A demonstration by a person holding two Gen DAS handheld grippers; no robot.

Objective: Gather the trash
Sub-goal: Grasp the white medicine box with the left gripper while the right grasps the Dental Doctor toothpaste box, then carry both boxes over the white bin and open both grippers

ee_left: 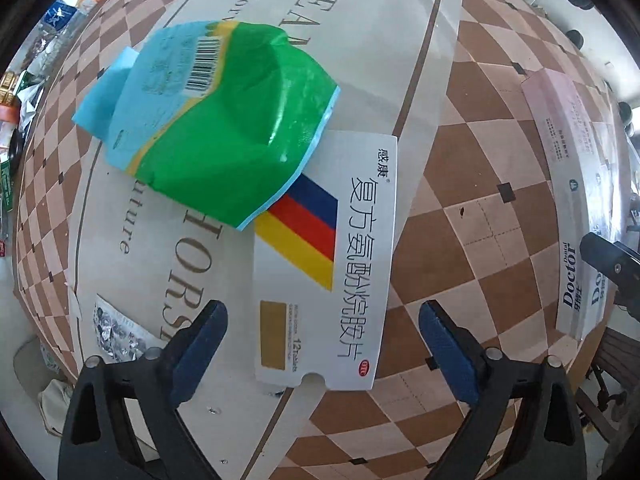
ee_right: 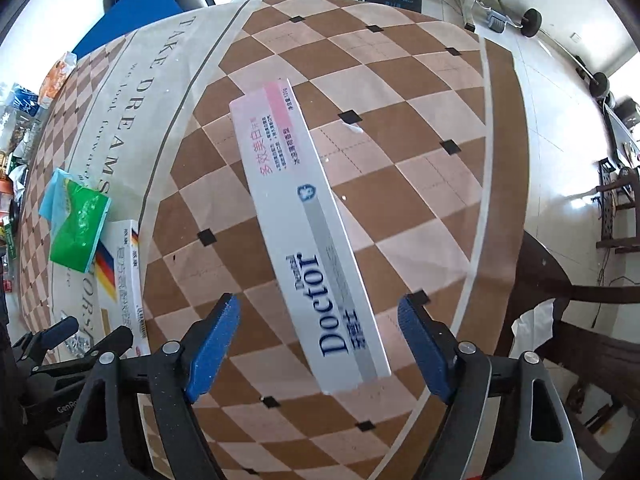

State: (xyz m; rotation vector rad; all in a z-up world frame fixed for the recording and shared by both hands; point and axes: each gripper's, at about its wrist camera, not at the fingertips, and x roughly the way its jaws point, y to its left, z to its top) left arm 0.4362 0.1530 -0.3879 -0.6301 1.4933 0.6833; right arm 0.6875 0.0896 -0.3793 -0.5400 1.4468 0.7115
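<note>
A flat white medicine box (ee_left: 340,264) with blue, red and yellow stripes lies on the checked tablecloth (ee_left: 472,184). A crumpled green and light-blue bag (ee_left: 224,120) lies partly over its far end. My left gripper (ee_left: 322,340) is open, its blue pads on either side of the box's near end. A long white "Doctor" toothpaste box (ee_right: 308,232) lies on the cloth in the right wrist view. My right gripper (ee_right: 320,340) is open around its near end. The toothpaste box also shows at the right of the left wrist view (ee_left: 576,208).
A crumpled foil blister (ee_left: 116,332) lies near the table's front left edge. A heap of wrappers and packets (ee_right: 24,128) sits at the far left. A dark wooden chair (ee_right: 580,320) stands to the right of the table. The left gripper shows low left in the right wrist view (ee_right: 72,340).
</note>
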